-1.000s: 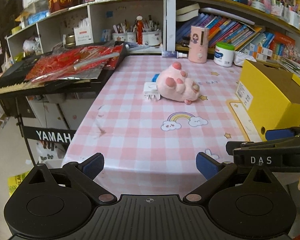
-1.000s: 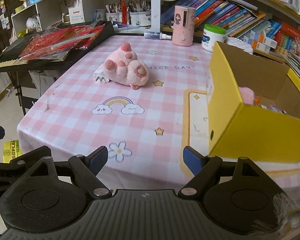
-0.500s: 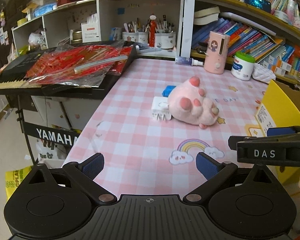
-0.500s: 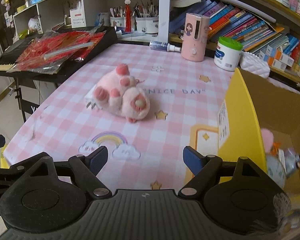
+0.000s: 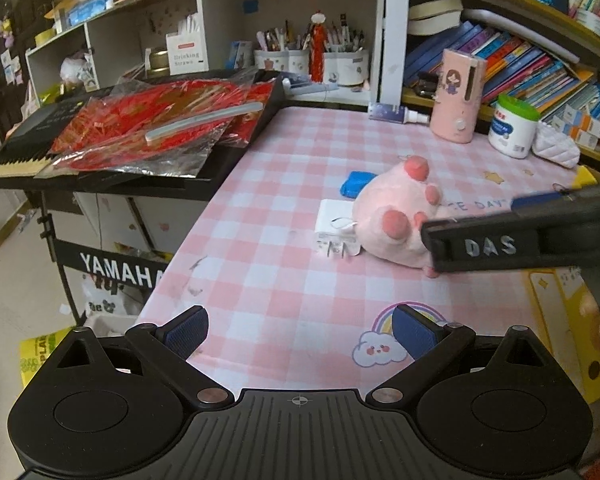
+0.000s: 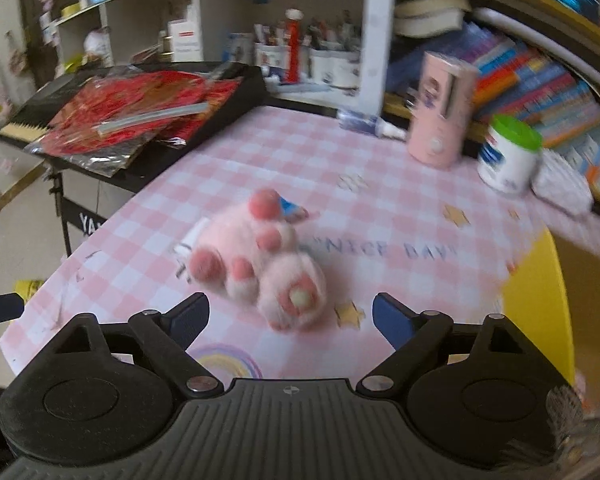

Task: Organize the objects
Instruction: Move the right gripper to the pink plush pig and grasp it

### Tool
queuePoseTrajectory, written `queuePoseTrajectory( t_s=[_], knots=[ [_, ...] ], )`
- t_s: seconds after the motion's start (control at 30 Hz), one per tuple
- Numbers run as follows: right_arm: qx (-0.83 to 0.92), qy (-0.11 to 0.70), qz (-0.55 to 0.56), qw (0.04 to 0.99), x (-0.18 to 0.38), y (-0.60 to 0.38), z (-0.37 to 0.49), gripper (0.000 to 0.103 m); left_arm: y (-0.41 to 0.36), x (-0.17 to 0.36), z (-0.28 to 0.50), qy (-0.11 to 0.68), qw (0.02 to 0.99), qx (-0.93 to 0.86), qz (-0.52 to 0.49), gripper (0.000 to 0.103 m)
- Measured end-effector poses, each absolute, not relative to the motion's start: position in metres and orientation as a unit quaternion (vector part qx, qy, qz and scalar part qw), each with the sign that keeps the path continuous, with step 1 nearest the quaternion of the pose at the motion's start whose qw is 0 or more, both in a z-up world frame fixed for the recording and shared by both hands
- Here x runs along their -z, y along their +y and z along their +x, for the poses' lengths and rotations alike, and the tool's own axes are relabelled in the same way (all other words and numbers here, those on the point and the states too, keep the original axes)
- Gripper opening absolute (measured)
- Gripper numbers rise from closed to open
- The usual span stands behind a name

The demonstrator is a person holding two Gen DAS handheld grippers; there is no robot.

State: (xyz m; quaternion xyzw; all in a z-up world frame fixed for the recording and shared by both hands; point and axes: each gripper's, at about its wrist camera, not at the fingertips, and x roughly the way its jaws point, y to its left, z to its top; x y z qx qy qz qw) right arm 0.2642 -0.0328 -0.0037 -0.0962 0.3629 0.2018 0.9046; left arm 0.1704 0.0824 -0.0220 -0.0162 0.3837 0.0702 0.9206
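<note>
A pink plush paw [image 5: 396,220] [image 6: 260,264] lies on the pink checked tablecloth. A white plug adapter [image 5: 336,232] sits at its left side and a small blue object [image 5: 356,184] lies just behind it. My right gripper [image 6: 288,320] hovers close in front of the plush; its jaws are opening, with nothing between them. In the left wrist view the right gripper's black finger marked DAS [image 5: 500,244] crosses in front of the plush. My left gripper [image 5: 298,336] is open and empty above the table's near left part.
A yellow box [image 6: 540,304] stands on the right. A keyboard with red foil packets [image 5: 156,132] flanks the table's left. At the back stand a pink dispenser [image 5: 456,96], a green-lidded jar [image 5: 512,128], a small spray bottle [image 5: 396,114] and bookshelves.
Both grippers have shifted leftward and closer to the plush. The right gripper's finger now covers part of the plush in the left wrist view, and the yellow box has slid to the right edge.
</note>
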Motion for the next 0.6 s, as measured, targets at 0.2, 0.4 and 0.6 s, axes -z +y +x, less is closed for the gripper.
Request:
queuePoseTrajectory(
  t_s=[0.2,0.4,0.6],
  knots=[
    [-0.230,0.357,-0.156,0.892,0.011,-0.004,0.289,0.095,0.085,0.027,0.178,0.395,0.915,-0.080,-0.024,0.100],
    [-0.252,0.352,-0.210,0.876,0.026,0.016,0.301,0.096,0.082,0.029,0.183,0.400,0.913,-0.080,-0.020,0.100],
    [-0.274,0.360,-0.208,0.867,0.032,0.016,0.307,0.071,0.079,0.028,0.189,0.399,0.914,-0.079,-0.017,0.100]
  ],
)
